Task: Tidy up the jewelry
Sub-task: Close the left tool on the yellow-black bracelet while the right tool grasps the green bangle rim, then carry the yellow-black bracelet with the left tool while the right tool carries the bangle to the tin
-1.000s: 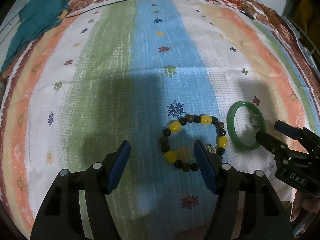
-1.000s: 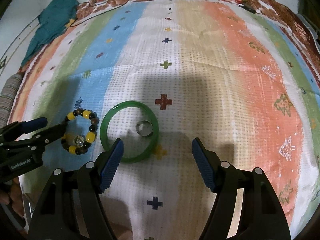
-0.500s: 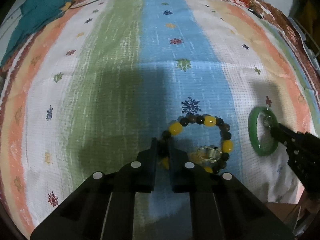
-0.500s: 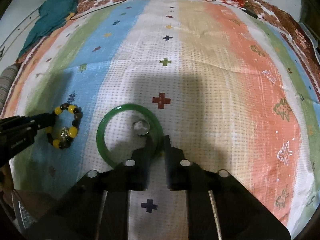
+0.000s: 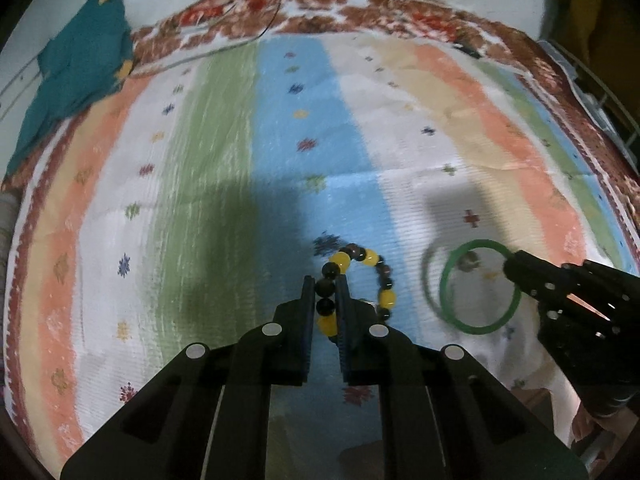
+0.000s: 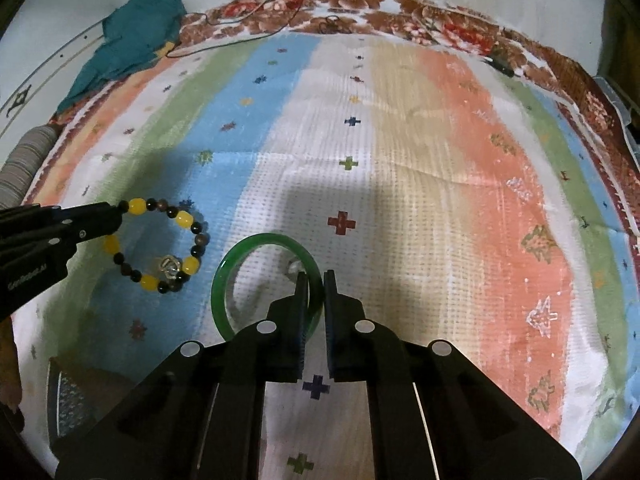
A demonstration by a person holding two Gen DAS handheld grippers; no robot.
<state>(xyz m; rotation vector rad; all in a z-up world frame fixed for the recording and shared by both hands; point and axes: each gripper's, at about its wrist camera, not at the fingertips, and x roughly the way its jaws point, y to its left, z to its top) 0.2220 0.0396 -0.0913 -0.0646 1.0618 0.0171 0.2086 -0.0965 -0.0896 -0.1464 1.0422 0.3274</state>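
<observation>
A bracelet of yellow and dark beads (image 5: 387,298) (image 6: 182,218) with a clear charm hangs just above the striped cloth (image 5: 224,160). My left gripper (image 5: 324,280) (image 6: 116,220) is shut on its left side. To its right a green bangle (image 5: 480,330) (image 6: 224,276) is tilted up off the cloth and casts a ring shadow. My right gripper (image 6: 316,276) (image 5: 508,268) has the bangle's right rim between its pads, and its jaws are still closing on it. A small silver ring (image 6: 294,268) (image 5: 468,260) shows inside the bangle, partly hidden by the finger.
A crumpled teal cloth (image 5: 76,72) (image 6: 136,36) lies at the far left corner. A thin dark cable (image 6: 240,38) loops over the floral border at the back. A grey ribbed roll (image 6: 24,160) sits at the left edge.
Both grippers went from open to shut, the left on the beaded bracelet, the right on the green bangle. Both then rose and lifted the pieces off the cloth.
</observation>
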